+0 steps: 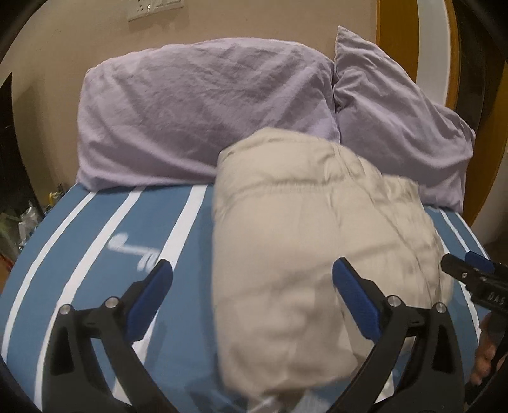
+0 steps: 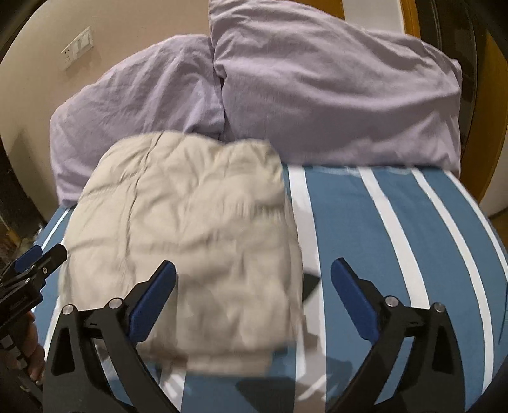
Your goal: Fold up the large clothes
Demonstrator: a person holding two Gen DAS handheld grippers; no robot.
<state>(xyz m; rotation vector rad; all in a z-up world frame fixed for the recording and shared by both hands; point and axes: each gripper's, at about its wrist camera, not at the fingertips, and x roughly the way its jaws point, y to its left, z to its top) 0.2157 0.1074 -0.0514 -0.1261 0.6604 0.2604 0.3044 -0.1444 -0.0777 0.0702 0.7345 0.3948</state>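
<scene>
Lying as one compact, many-layered beige garment [image 1: 317,241], the task's piece rests on the blue-and-white striped bed [image 1: 95,254], its far edge touching the pillows. Its outline is roughly rectangular, with creased layers stacked at the near end, so the folding looks essentially finished; what may remain, by my judgement, is only tidying or setting it aside. The picture is blurred, so finer seams cannot be read.

Both tongs stand wide with nothing pinched. The left tongs [image 1: 252,300] straddle the near left part of the bundle without pressing it, and the right tongs [image 2: 252,300] span its near right edge and bare sheet, pads clear of cloth.

Counted: one garment, two lilac pillows [image 1: 203,111], two tongs, one wall socket plate [image 1: 155,8].
</scene>
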